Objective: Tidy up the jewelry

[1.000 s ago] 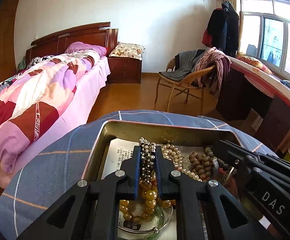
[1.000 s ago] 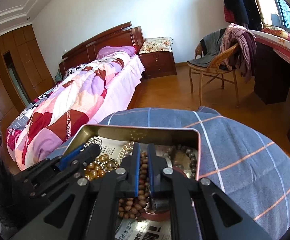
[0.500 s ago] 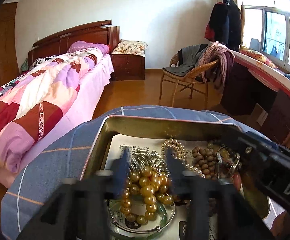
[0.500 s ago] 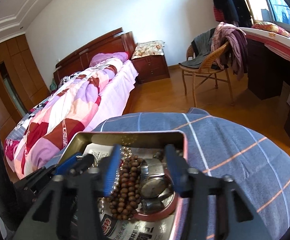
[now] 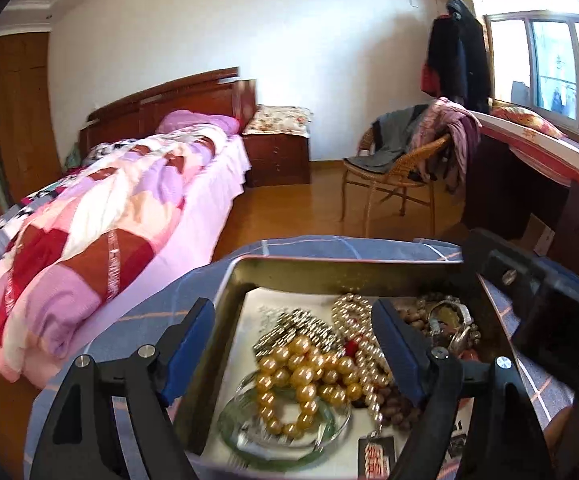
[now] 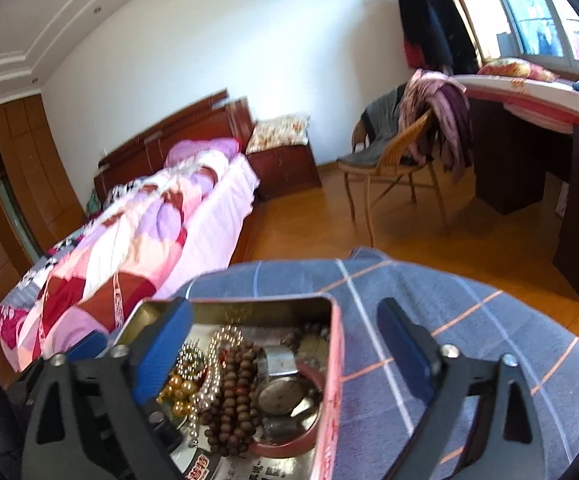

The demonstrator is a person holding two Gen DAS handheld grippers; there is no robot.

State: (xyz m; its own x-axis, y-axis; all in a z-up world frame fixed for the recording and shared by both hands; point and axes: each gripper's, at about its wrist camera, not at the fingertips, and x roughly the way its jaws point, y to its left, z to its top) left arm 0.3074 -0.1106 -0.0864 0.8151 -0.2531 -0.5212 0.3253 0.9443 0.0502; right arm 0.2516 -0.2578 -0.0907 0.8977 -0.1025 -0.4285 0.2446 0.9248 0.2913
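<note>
Both grippers spread wide over a tin of jewelry

The left gripper (image 5: 293, 344) is hovering with its blue-padded jaws far apart, gripping nothing, above the metal tin (image 5: 329, 276) that is sitting on the blue checked cloth (image 6: 429, 312). Inside the tin, the gold bead bracelet (image 5: 305, 384) is lying across a green glass bangle (image 5: 249, 440), with a silver bead strand (image 5: 293, 328) just beyond it and a pearl strand (image 5: 353, 312) to the right. The right gripper (image 6: 285, 340) is also gaping wide and empty, straddling the tin's right wall, with the brown wooden beads (image 6: 235, 396) and a watch (image 6: 281, 394) lying between its jaws.
</note>
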